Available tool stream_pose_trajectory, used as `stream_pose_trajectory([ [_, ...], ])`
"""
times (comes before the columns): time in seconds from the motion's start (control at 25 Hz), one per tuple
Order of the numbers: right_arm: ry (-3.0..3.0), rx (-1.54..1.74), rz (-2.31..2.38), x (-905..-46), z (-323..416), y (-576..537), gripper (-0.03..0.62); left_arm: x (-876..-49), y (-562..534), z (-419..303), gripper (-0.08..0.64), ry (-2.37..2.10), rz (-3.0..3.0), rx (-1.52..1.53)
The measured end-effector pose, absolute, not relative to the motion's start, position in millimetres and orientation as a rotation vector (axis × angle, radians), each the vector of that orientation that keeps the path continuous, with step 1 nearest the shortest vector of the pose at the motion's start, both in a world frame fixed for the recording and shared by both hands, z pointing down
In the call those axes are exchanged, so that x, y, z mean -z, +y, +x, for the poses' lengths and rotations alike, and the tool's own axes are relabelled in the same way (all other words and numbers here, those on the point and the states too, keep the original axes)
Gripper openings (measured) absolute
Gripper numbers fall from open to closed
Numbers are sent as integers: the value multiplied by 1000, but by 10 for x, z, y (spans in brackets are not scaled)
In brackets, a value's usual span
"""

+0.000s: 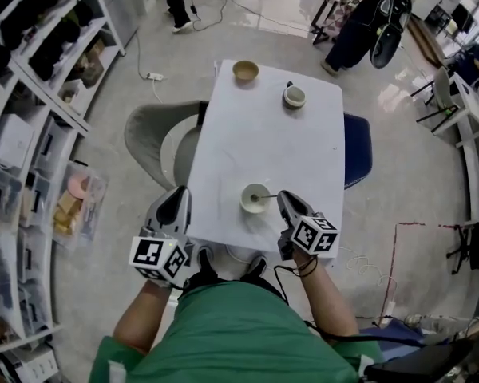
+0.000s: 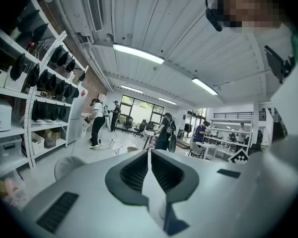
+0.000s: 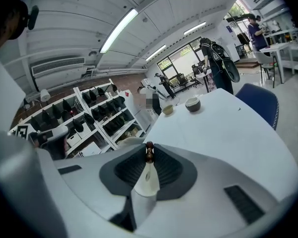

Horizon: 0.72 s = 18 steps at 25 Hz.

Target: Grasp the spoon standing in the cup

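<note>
A pale cup (image 1: 252, 202) stands near the front edge of the white table (image 1: 263, 134), and a thin spoon (image 1: 266, 197) leans out of it to the right. My right gripper (image 1: 281, 199) is at the spoon's handle end. In the right gripper view the spoon's dark beaded tip (image 3: 149, 152) sits pinched between the jaws, with the cup (image 3: 147, 185) just below them. My left gripper (image 1: 181, 195) hovers off the table's left front corner. Its jaws meet at the tip (image 2: 149, 155) with nothing between them.
A tan bowl (image 1: 245, 71) and a second cup (image 1: 294, 96) stand at the table's far end. A grey chair (image 1: 152, 138) is on the left, a blue chair (image 1: 358, 150) on the right. Shelving (image 1: 32, 134) lines the left wall. People stand farther back.
</note>
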State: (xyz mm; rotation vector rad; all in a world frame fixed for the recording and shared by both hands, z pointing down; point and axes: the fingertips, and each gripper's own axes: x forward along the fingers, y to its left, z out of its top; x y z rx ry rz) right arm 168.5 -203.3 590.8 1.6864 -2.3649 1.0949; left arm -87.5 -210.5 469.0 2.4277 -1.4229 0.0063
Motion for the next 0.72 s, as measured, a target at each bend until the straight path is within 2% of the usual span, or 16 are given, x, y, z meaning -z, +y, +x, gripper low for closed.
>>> stream_pose_trajectory([
  [0.72, -2532, -921, 1776, -4991, 1794, -1887, 66, -4526, -2107, -676, 35, -1356, 2498, 25],
])
